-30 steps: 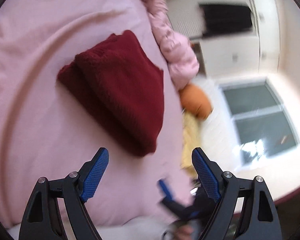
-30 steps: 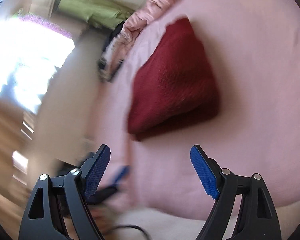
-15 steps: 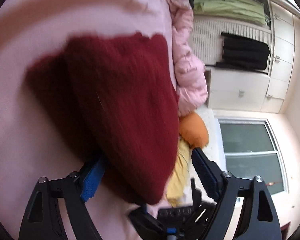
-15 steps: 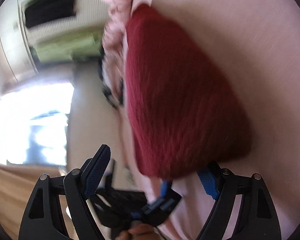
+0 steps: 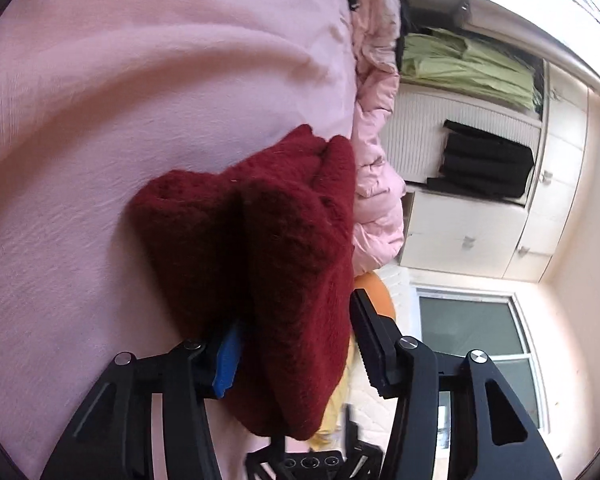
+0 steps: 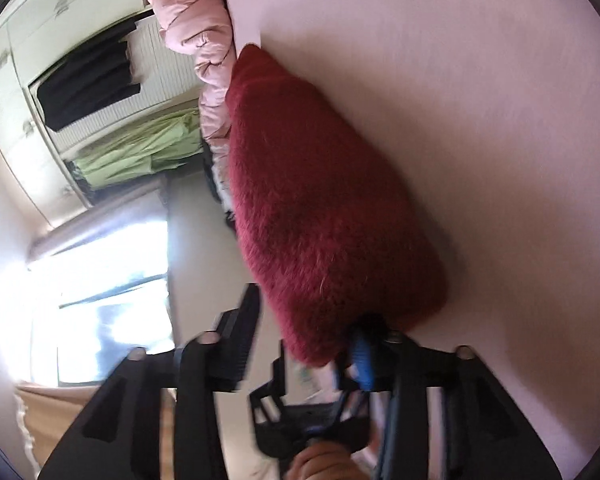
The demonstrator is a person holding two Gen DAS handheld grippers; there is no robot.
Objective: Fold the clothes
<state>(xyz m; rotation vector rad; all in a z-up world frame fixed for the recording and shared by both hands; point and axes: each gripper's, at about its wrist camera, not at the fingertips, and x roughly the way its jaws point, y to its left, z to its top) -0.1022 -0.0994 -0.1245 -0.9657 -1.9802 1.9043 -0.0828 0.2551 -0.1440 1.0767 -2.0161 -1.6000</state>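
On the left we see the pink bed sheet (image 5: 148, 92), and the folded dark red sweater (image 5: 284, 248) lies on it near the bed's edge. Our left gripper (image 5: 294, 350) has its jaws spread around the sweater's near end. Our right gripper (image 6: 304, 344) likewise straddles the sweater (image 6: 320, 200), jaws apart. Beyond sits a pink puffy jacket (image 5: 376, 184), then the wardrobe (image 5: 480, 216).

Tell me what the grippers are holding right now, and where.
Both straddle the folded red sweater at its near edge: left gripper, right gripper. Whether either has clamped it cannot be told.
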